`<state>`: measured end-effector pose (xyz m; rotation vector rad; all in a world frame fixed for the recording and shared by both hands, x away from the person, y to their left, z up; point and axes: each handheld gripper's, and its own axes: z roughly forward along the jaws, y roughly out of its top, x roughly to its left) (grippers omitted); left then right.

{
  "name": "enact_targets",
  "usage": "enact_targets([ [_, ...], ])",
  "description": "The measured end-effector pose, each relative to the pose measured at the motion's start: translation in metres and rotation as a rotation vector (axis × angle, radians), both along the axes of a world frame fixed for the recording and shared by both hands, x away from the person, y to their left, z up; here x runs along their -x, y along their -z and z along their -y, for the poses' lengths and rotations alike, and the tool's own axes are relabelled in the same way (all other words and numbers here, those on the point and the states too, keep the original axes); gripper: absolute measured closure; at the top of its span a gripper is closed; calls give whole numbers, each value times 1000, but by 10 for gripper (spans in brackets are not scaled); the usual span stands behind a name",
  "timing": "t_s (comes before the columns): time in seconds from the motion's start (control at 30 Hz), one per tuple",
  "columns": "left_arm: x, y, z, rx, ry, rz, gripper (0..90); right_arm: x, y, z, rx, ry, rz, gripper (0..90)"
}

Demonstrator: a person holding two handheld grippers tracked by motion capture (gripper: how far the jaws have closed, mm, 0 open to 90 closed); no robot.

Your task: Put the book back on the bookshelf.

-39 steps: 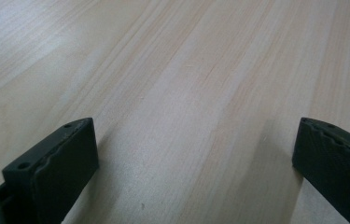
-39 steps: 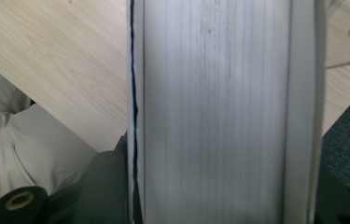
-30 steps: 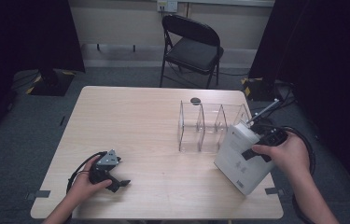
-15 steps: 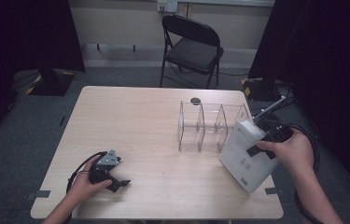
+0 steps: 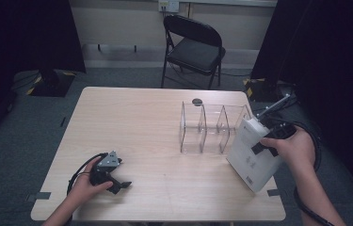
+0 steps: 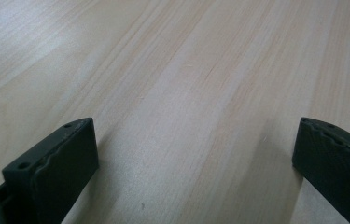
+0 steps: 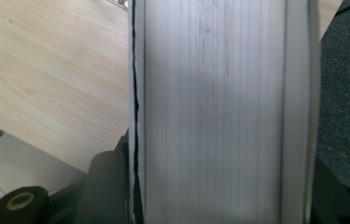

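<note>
A white box (image 5: 251, 159) hangs tilted over the table's right edge, just right of a clear divider rack (image 5: 212, 128). My right gripper (image 5: 264, 143) is shut on the box, one black pad pressed on its top face near the upper end. In the right gripper view the box's ribbed white side (image 7: 219, 112) runs up between the jaws. My left gripper (image 5: 117, 184) rests on the table (image 5: 141, 122) at the front left under a hand. Its jaws stand wide apart, with bare wood between them (image 6: 196, 158).
A black folding chair (image 5: 193, 47) stands behind the table. A small dark disc (image 5: 196, 101) lies on the table behind the rack. Grey carpet (image 7: 345, 93) lies right of the table edge. A cable (image 5: 313, 150) loops around the right hand.
The right hand with the white box has shifted slightly to the right, away from the rack. The left hand and its gripper have stayed where they were.
</note>
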<state>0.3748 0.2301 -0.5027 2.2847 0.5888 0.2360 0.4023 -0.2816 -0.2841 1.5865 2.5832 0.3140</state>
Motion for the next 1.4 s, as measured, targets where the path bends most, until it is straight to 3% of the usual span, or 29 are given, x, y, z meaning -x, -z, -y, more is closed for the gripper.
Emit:
enact_targets([
  [0.27,0,0,0,0,0,0,0,-9,1,-4,18,9,5,525],
  [0.77,0,0,0,0,0,0,0,-24,-1,-4,34,76,12,525],
  [1.4,0,0,0,0,0,0,0,-41,-1,-3,18,140,21,525],
])
